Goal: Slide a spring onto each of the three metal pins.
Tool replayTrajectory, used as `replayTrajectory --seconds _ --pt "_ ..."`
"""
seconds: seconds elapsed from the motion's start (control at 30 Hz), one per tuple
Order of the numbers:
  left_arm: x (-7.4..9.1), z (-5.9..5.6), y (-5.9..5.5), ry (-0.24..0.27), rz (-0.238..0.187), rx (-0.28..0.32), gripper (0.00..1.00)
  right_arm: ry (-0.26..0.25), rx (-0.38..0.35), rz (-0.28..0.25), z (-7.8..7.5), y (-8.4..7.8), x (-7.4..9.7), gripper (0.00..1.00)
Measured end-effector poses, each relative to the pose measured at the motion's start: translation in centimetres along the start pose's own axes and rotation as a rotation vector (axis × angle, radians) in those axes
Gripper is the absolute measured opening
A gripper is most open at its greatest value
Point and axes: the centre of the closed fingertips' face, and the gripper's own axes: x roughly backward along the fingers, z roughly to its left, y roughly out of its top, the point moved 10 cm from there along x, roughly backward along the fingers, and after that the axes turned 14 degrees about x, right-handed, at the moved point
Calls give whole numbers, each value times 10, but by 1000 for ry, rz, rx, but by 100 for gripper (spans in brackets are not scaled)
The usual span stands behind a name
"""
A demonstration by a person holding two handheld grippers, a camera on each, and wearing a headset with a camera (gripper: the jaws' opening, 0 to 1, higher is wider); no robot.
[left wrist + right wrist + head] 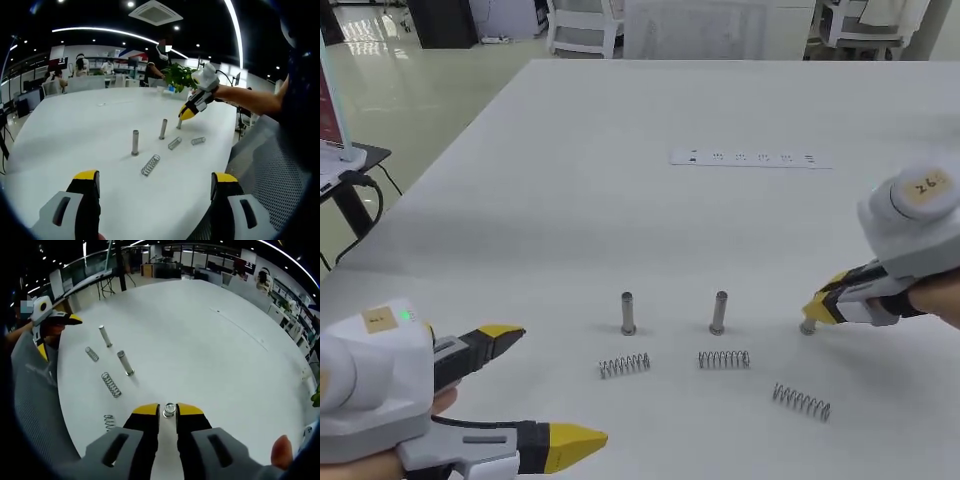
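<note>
Three upright metal pins stand in a row on the white table: the left pin (627,312), the middle pin (719,312) and the right pin (807,325). In front of each lies a loose spring: left (624,365), middle (724,359), right (801,401). My right gripper (817,310) is shut on the top of the right pin (169,410), whose head shows between the yellow tips. My left gripper (542,386) hovers open and holds nothing, low at the near left, a hand's width from the left spring (150,164).
A white power strip (750,158) lies flat farther back on the table. The table's left edge (440,160) runs diagonally, with a dark stand (350,170) beyond it. White chairs stand past the far edge.
</note>
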Motion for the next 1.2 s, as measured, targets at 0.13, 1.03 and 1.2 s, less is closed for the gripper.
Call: replayTrajectory --seconds 0.13,1.03,1.2 --pt "0 0 0 -1 2 -1 89 1 6 -1 1 0 0 15" --pt "-1 -3 1 -7 8 -4 89 32 28 -15 20 -17 20 23" --pt "0 -2 1 -7 4 -2 89 70 53 -22 32 -18 25 22"
